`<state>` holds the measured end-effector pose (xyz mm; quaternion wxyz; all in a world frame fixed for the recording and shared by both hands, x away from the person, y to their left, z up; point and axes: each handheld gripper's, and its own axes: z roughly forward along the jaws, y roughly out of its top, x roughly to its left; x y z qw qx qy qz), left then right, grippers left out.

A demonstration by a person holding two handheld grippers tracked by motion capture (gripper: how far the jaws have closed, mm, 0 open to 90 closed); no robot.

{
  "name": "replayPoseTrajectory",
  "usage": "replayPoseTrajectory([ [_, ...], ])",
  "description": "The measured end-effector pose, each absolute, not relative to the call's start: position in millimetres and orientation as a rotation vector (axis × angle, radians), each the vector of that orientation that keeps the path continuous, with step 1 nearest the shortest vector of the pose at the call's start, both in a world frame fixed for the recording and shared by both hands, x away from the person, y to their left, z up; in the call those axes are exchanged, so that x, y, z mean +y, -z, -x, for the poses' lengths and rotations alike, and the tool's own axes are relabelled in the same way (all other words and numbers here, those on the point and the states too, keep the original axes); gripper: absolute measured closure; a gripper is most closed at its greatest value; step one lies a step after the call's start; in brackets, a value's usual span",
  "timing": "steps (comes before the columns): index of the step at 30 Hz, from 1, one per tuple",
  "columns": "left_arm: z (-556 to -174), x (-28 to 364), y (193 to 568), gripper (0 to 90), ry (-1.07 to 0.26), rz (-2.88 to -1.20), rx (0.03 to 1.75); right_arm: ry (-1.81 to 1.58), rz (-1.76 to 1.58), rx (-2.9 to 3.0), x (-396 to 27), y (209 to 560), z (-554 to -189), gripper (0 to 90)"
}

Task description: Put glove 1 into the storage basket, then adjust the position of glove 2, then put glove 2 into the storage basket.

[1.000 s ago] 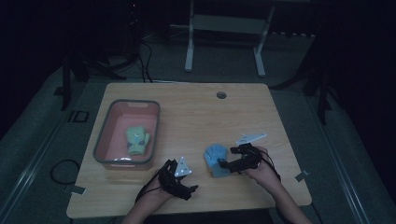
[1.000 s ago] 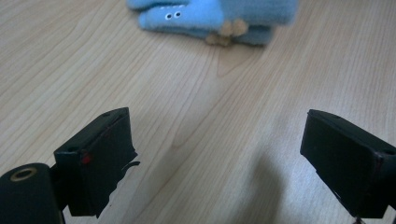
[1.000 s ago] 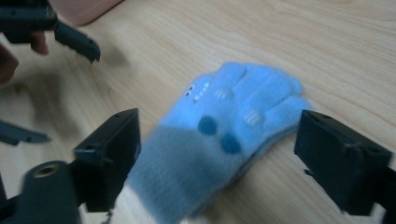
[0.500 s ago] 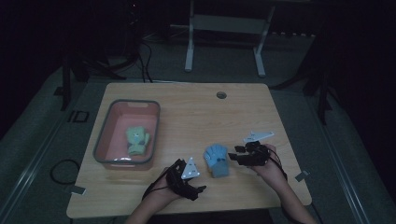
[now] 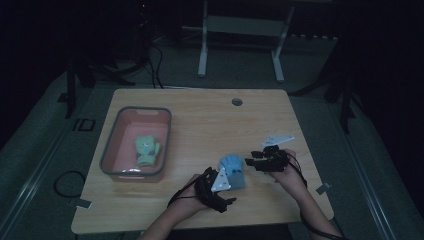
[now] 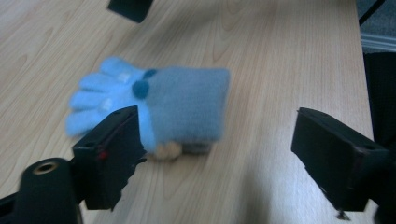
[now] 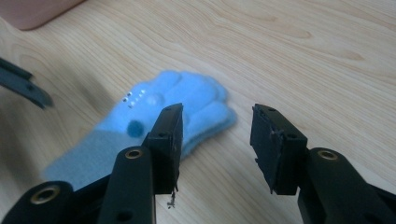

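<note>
My right fingers [image 7: 217, 149] stand about half apart and hold nothing; they have just been closing, and bare table shows in the gap between them. The blue glove [image 7: 159, 121] lies just beyond and to the left of their tips, its finger end nearest them, not pinched. In the high view my right gripper [image 5: 252, 162] points left at the glove [image 5: 233, 170] from its right side, level over the table, with my right hand [image 5: 285, 172] behind it.

My left fingers [image 6: 210, 154] are wide open and empty; they too have just closed a little. The glove [image 6: 159, 105] lies flat on the wood ahead of them, past the tips, with its grey-blue cuff toward the right of that view and its pale blue finger end toward the left. Whether the left-hand finger [image 6: 109, 154] brushes the cloth I cannot tell. In the high view my left gripper [image 5: 215, 187] sits at the near left of the glove, its grey plate just overlapping the glove's near edge.

The glove rests on the table [image 5: 210, 125] near the front edge, a little right of the middle, between my two grippers. Well apart at the left stands a pink tray [image 5: 111, 150] with a grey rim, and a green glove [image 5: 147, 151] lies inside it.
</note>
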<state>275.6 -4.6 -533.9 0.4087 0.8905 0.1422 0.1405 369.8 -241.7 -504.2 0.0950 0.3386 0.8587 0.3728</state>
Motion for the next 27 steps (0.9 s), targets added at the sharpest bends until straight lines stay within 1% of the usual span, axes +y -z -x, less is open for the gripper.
replayPoseTrajectory([
  [6, -279.2, -15.5, 533.0, 17.4, -0.377, -2.259, 0.312, -1.127, -0.999, 2.541, -236.5, 499.3, -376.6, 53.3],
  [8, -280.0, -17.9, 532.5, 20.0, -0.386, -2.257, 0.295, -1.135, -0.998, 2.546, -235.3, 499.1, -378.5, 53.3],
  [14, -280.5, -28.2, 533.5, 21.2, -0.409, -2.254, 0.245, -1.15, -1.013, 2.556, -231.8, 498.7, -384.1, 52.7],
  [20, -284.0, -35.7, 534.5, 23.5, -0.422, -2.271, 0.21, -1.166, -0.992, 2.6, -219.2, 499.2, -392.8, 47.8],
  [22, -286.1, -37.7, 534.9, 23.9, -0.43, -2.28, 0.195, -1.158, -1.006, 2.621, -214.4, 504.2, -396.0, 47.7],
  [26, -291.7, -41.8, 538.8, 24.7, -0.424, -2.289, 0.196, -1.146, -1.029, 2.651, -204.9, 518.2, -401.5, 42.4],
  [27, -292.8, -43.2, 540.6, 26.4, -0.432, -2.293, 0.197, -1.138, -1.028, 2.661, -202.7, 522.0, -402.4, 40.9],
])
